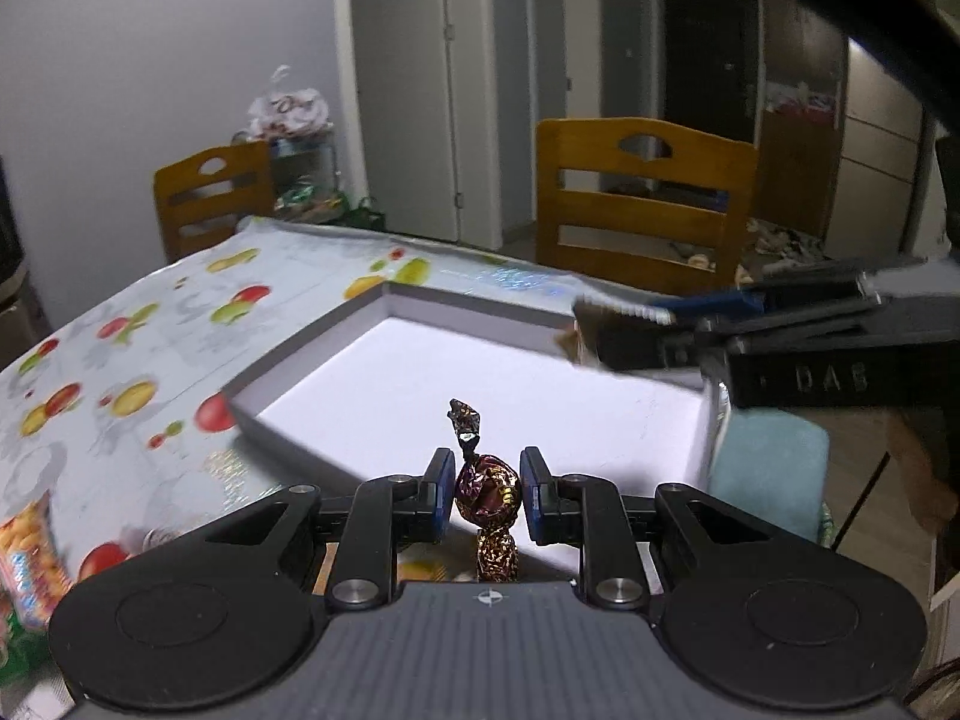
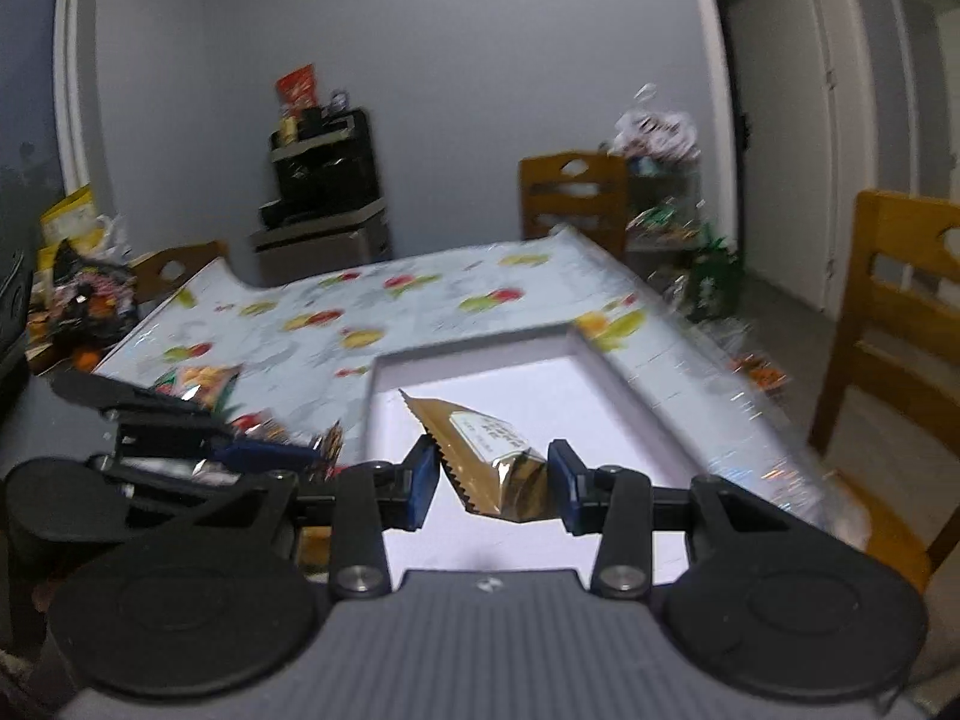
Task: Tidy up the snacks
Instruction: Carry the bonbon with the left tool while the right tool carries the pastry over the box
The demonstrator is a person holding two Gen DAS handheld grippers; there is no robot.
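Note:
A shallow white box (image 1: 336,324) (image 2: 480,354) lies on the fruit-print tablecloth. My left gripper (image 1: 485,495) is shut on a dark red foil-wrapped candy (image 1: 487,492), held upright over the box's near edge with one twisted end pointing up. My right gripper (image 2: 493,483) is shut on a gold snack packet (image 2: 480,450) with a white label, held over the white floor of the box. In the left wrist view the right gripper (image 1: 624,330) reaches in from the right with the packet (image 1: 579,342). The left gripper (image 2: 312,450) shows at the left of the right wrist view.
A snack bag (image 1: 27,552) (image 2: 201,384) lies on the tablecloth (image 1: 150,324) left of the box. Wooden chairs (image 1: 642,204) (image 2: 900,324) stand around the table. A black cart (image 2: 324,180) and bags of snacks line the back wall.

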